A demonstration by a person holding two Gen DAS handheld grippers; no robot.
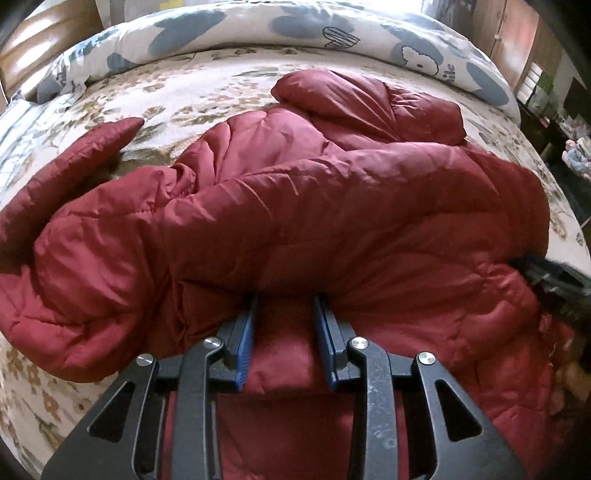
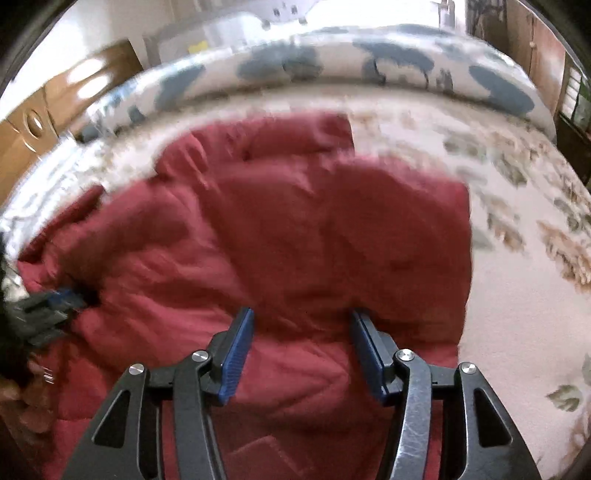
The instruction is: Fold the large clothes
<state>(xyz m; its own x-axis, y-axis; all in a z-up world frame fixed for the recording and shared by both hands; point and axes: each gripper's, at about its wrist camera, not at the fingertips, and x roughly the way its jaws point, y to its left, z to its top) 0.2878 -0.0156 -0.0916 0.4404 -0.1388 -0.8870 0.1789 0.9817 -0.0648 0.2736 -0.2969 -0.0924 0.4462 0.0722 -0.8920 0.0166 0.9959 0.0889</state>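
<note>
A dark red padded jacket (image 1: pixel 314 206) lies crumpled on a floral bed sheet (image 1: pixel 207 92), one sleeve folded across its body and a second part bunched at the far side. My left gripper (image 1: pixel 286 301) is shut on a thick fold of the near edge, and red fabric fills the gap between its blue pads. In the right wrist view the jacket (image 2: pixel 295 229) is blurred. My right gripper (image 2: pixel 301 314) stands wider, open, its tips sunk into the padding with fabric loose between them. Each gripper shows at the other view's edge: the right gripper (image 1: pixel 550 273) and the left gripper (image 2: pixel 55 299).
A rolled white duvet with blue patches (image 1: pixel 258 26) runs along the far side of the bed. Wooden furniture (image 2: pixel 37 129) stands at the back left. Bare floral sheet (image 2: pixel 517 295) lies to the right of the jacket. Shelves and clutter sit at the far right.
</note>
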